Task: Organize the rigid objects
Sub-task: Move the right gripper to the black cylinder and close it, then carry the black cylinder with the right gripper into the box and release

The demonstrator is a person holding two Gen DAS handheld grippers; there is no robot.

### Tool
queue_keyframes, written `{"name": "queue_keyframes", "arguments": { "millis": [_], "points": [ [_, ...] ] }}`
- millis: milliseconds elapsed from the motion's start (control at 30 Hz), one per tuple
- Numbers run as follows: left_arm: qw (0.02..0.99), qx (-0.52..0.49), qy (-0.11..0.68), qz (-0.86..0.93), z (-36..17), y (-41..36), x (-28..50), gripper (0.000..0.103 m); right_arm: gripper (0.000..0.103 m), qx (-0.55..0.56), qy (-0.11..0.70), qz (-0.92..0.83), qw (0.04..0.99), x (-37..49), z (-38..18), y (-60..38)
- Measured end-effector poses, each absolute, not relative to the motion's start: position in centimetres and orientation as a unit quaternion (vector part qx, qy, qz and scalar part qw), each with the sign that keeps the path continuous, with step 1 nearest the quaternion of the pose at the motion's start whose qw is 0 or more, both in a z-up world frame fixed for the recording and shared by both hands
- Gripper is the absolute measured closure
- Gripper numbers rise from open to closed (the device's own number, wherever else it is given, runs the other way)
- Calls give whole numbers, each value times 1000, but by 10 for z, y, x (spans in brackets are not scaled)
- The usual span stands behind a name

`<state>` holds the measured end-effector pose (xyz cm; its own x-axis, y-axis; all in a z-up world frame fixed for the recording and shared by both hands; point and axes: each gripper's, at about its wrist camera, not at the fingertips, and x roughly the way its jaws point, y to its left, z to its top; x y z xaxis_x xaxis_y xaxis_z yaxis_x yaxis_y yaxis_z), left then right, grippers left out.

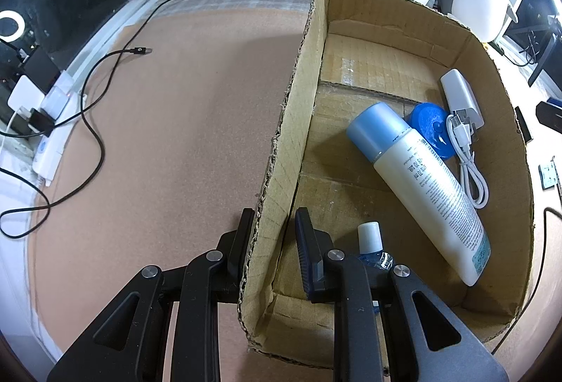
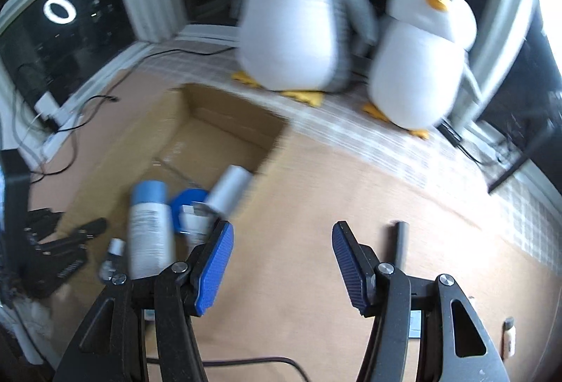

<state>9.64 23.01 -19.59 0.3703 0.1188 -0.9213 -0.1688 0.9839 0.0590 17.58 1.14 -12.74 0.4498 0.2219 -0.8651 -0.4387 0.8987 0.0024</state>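
I take the cardboard box as my reference. My left gripper straddles the box's left side wall near its front corner: one finger sits outside the wall, the other inside, with the cardboard between them. The jaws stand narrow around the wall, though I cannot tell whether the pads actually press it.

Inside the box, a white bottle with a blue cap lies on its side across the floor, cap toward the far end. Just behind it lies a blue round lid. A white power bank lies against the box's right wall, and a coiled white cable trails from it toward the front. A small bottle with a white cap sits at the front of the box, just beside my left gripper's inner finger.

My right gripper hovers to the right of the box over the tabletop, jaws wide apart and holding nothing. The right wrist view is motion-blurred. A dark stick-like object lies on the tabletop right of the box, near my right gripper's right finger. Two plush penguins stand beyond the box's far end.
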Motion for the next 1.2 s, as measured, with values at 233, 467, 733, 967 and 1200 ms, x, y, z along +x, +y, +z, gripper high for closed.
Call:
{"name": "queue_keyframes", "arguments": {
  "millis": [233,467,733,967,1200],
  "points": [
    [827,-23,554,87,-196,230,96,83,49,-66,529,137,835,207,-153,-43],
    [827,-23,554,87,-196,230,96,83,54,-37,559,108,821,226,-174,-74],
    [828,-23,554,87,-196,230,96,83,70,-23,583,97,806,243,-193,-81],
    [828,-23,554,87,-196,231,96,83,84,-30,597,94,796,250,-202,-80],
    [828,-24,554,87,-196,231,96,83,88,-31,598,98,795,252,-203,-78]
  ]
}}
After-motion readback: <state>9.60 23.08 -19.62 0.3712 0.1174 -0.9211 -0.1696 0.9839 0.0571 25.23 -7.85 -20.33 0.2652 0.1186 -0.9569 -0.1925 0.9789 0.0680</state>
